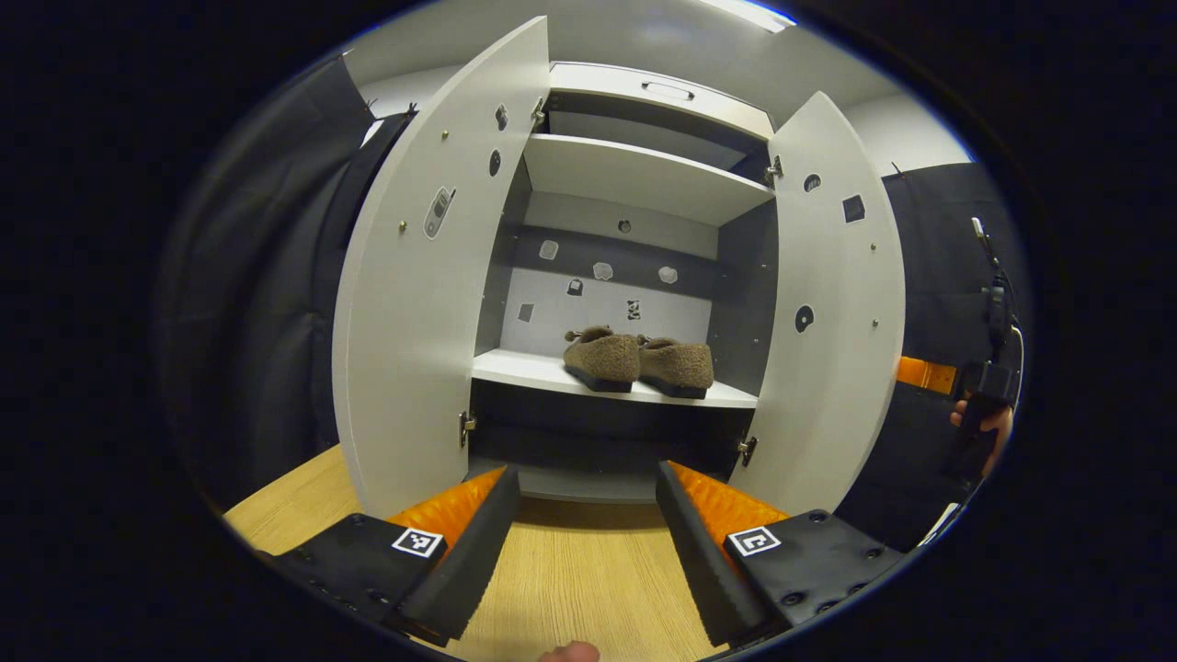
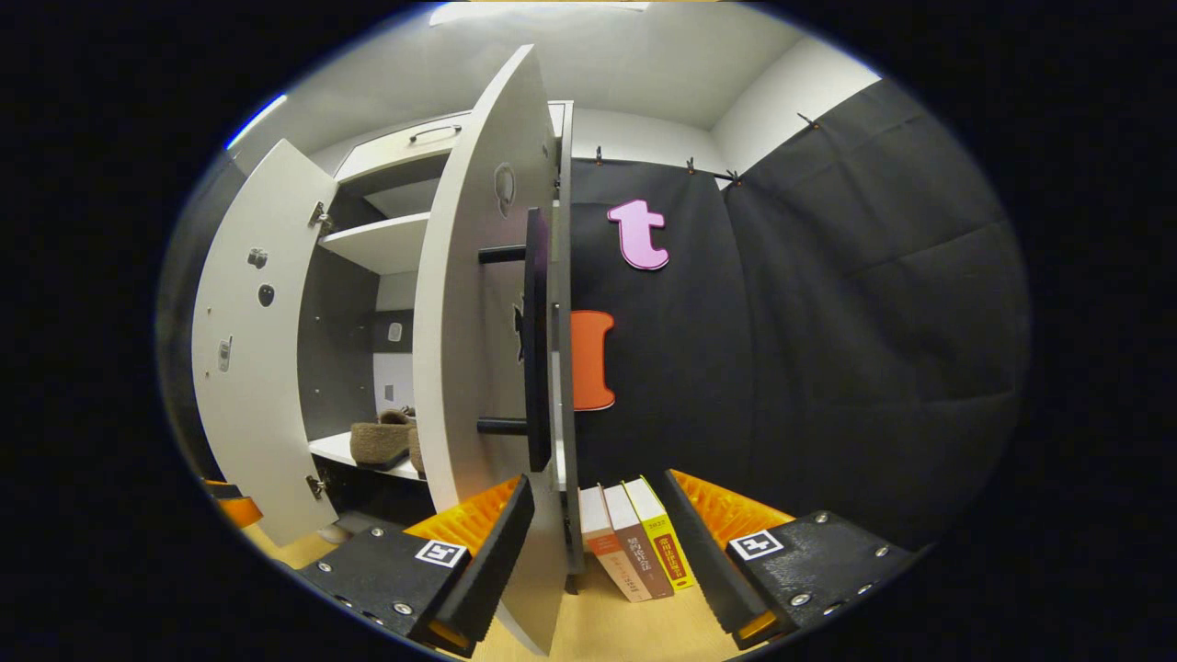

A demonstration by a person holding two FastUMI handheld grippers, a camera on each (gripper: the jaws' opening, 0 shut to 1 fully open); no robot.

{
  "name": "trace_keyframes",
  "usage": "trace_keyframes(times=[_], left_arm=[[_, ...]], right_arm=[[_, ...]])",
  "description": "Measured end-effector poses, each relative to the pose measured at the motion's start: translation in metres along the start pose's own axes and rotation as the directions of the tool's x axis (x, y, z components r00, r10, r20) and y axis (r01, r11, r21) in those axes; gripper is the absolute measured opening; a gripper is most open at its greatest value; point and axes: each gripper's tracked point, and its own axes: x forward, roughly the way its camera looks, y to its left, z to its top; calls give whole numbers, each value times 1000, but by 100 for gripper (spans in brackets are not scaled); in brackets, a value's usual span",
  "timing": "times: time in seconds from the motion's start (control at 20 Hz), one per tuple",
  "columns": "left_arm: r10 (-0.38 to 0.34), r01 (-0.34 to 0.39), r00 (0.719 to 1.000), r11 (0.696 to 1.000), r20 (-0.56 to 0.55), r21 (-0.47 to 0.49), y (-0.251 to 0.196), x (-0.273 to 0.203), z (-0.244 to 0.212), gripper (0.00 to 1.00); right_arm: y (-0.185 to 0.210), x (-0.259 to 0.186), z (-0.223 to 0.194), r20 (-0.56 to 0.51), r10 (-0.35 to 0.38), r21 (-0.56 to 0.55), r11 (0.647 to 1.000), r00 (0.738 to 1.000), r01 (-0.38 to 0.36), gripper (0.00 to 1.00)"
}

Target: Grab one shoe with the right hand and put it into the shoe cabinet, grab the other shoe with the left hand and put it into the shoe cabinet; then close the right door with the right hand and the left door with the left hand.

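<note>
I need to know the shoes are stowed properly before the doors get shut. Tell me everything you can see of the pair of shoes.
The pair of shoes is brown and fuzzy, fleece-like, with dark flat soles. Both stand upright, side by side and close together, heels toward the left gripper's camera, on the white lower shelf of the open cabinet, right of its middle. Nothing but the shelf touches them. In the right gripper view the right door hides part of them.

Fuzzy cloth shoes (image 1: 639, 360) sit in a matt, smooth-panelled shoe cabinet (image 1: 634, 175) above a wood-grain floor (image 1: 570, 579)

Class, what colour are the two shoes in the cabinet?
Brown shoes, seen best in the left gripper view.
</note>
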Motion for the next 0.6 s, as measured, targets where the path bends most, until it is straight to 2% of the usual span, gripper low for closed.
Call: trace_keyframes(times=[0.35, 0.6], left_arm=[[38, -38, 999, 999, 1, 15, 33, -1, -1, 97], [62, -62, 998, 998, 5, 20, 56, 3, 2, 96]], right_arm=[[70, 20, -6, -1, 111, 24, 994, 994, -111, 88], [101, 44, -16, -4, 160, 49, 986, 987, -160, 89]])
